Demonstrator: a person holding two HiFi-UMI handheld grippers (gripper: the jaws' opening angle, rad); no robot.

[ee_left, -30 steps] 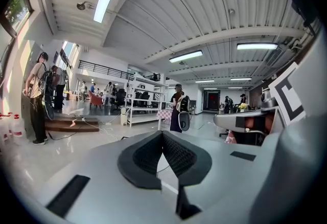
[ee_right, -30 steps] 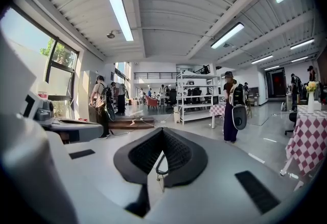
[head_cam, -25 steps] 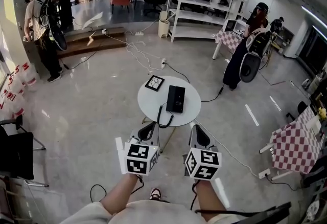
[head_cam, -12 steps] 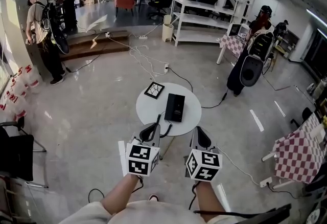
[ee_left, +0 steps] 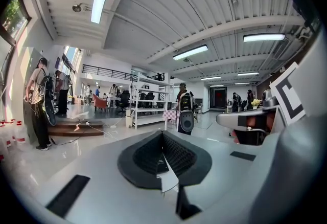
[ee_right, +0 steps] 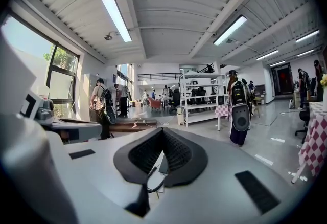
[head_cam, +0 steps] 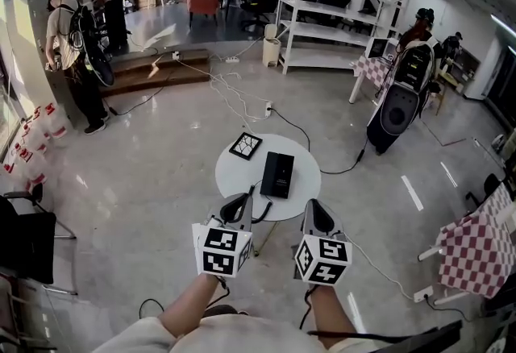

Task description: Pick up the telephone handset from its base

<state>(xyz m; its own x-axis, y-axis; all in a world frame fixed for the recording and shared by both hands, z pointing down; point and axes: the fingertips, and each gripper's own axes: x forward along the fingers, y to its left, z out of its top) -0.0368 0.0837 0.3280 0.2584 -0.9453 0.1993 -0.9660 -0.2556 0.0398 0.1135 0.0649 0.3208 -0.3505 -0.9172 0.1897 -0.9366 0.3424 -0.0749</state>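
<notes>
The black telephone, handset resting on its base, lies on a small round white table. Its coiled cord hangs over the table's near edge. My left gripper is shut and empty, its tips at the table's near edge, left of the cord. My right gripper is also shut and empty, just off the table's near right rim. In the left gripper view the shut jaws hide most of the table. The right gripper view shows the shut jaws with a bit of cord below.
A black-framed square plate lies on the table's far left. Cables run over the glossy floor. A black chair stands left, a checkered table right, white shelving behind. People stand at the far left.
Both grippers have moved forward together toward the round table, which now lies closer and a little lower in the head view. Both stay shut.
</notes>
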